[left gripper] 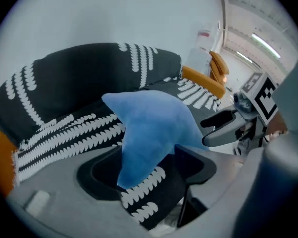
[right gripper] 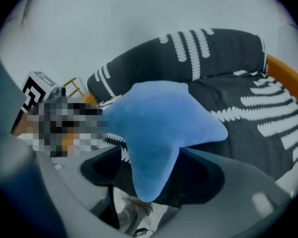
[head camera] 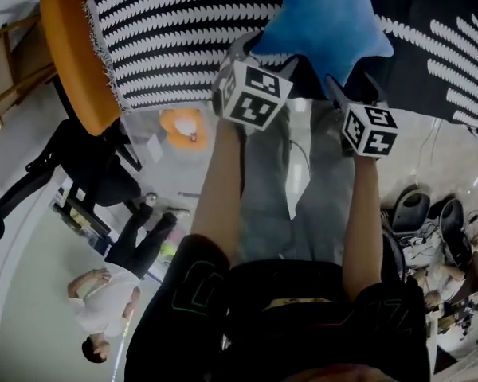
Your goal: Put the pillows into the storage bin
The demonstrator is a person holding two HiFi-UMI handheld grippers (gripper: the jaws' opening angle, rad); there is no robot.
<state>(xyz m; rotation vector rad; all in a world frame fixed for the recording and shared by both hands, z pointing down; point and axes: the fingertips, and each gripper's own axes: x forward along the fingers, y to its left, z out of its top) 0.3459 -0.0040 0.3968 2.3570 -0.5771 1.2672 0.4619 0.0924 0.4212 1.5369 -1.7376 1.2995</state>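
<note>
Though a pillow point sits between each pair of jaws, left gripper (left gripper: 148, 170) and right gripper (right gripper: 154, 175) gape open, unclamped — blue star pillow (head camera: 327, 18) on black-and-white throw (head camera: 167, 38).

Left gripper (left gripper: 146, 170) and right gripper (right gripper: 154, 175) grey, black jaws, white cubes (head camera: 251, 94) with black square markers, behind them black short-sleeved shirt (head camera: 303, 309), green outline print on sleeves (head camera: 193, 281).

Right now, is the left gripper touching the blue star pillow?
Cannot tell. In the left gripper view the left gripper stands open around one arm of the blue star pillow: gap on one side, other edge unclear.
</note>
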